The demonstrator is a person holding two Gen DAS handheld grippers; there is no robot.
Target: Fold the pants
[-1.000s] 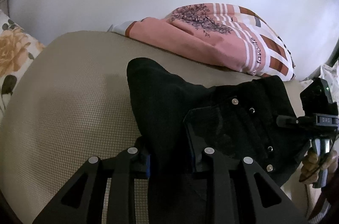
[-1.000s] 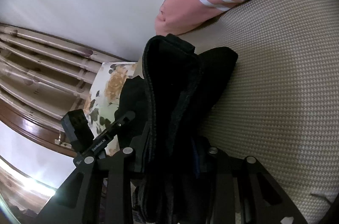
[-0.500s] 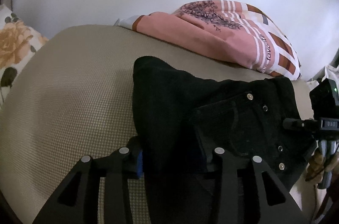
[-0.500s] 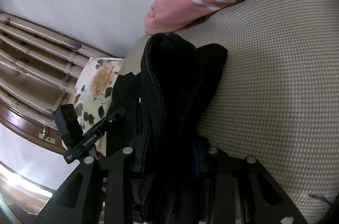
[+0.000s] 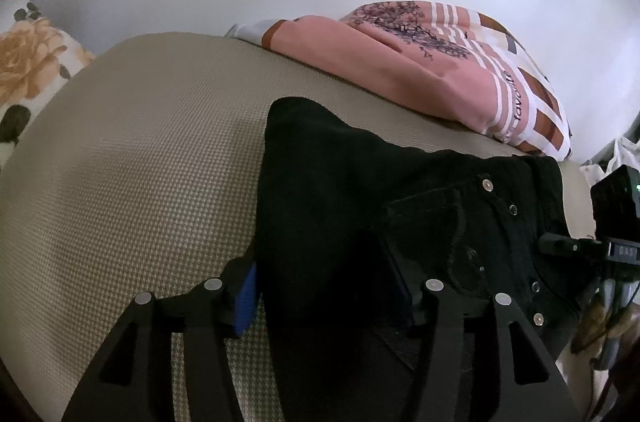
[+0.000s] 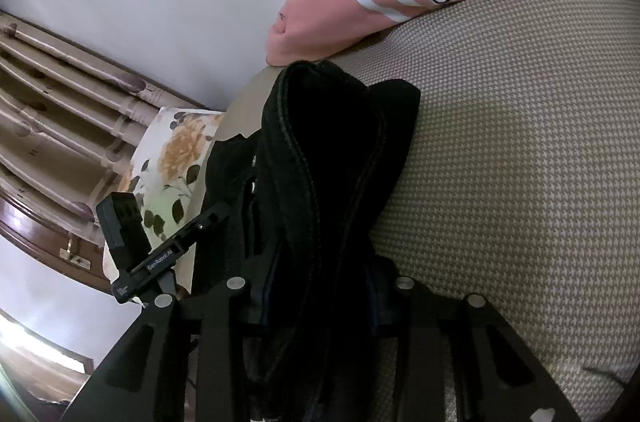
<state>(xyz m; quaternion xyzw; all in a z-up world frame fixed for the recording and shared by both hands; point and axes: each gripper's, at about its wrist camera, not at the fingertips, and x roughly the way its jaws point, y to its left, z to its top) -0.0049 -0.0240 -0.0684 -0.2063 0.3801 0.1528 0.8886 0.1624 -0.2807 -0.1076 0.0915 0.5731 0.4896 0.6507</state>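
Observation:
Black pants [image 5: 360, 198] lie folded on a beige checked bed surface [image 5: 140, 182]. A back pocket with rivets faces up at the right. My left gripper [image 5: 324, 294] is shut on the near edge of the pants. In the right wrist view, my right gripper [image 6: 320, 306] is shut on the bunched waistband end of the pants [image 6: 332, 158], with thick folds standing between its fingers. The left gripper's body [image 6: 160, 254] shows at the left of that view. The right gripper's body [image 5: 612, 246] shows at the right edge of the left wrist view.
A pink striped pillow [image 5: 440, 70] with a tree print lies behind the pants against the white wall. A floral pillow [image 5: 24, 74] sits at the far left. A wooden headboard [image 6: 60, 126] with rails stands past the bed's edge. Bare beige bedding [image 6: 520, 162] stretches right of the pants.
Both grippers have moved forward over the bed with the pants still held. The pants and pink pillow sit a little higher and closer in the left wrist view.

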